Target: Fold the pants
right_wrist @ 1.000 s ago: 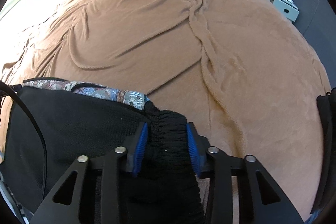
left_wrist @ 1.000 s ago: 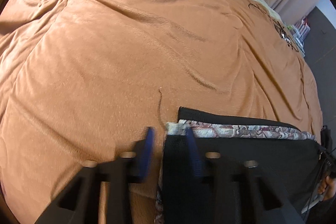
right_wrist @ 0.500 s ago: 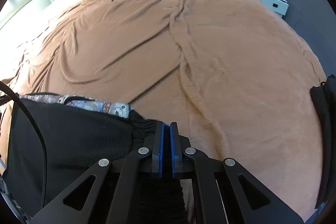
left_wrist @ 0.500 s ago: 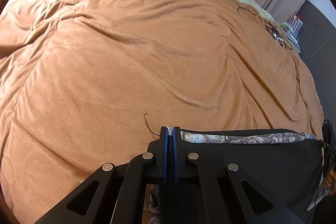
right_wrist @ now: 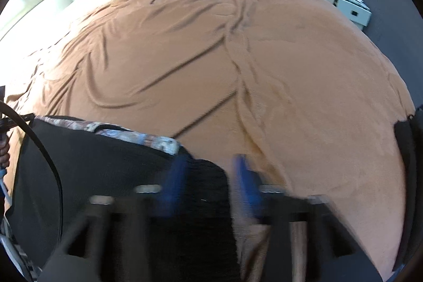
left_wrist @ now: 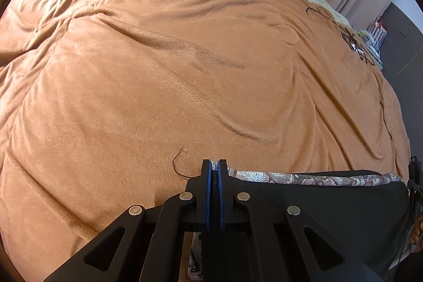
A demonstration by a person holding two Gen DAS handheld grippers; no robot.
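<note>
Pants (left_wrist: 330,205) flat on bed blanket (left_wrist: 158,83); left claw (left_wrist: 214,171) pinching hem corner to anchor it; right claw (right_wrist: 208,176) just sprung apart, waistband loose between its pads, likely letting go

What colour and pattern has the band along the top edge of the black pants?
The band is pale with a woven multicolour pattern, clearest in the left wrist view.

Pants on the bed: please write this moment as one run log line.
left gripper: shut on pants edge | right gripper: just opening, pants between fingers, not pressed | bed: pants flat
</note>
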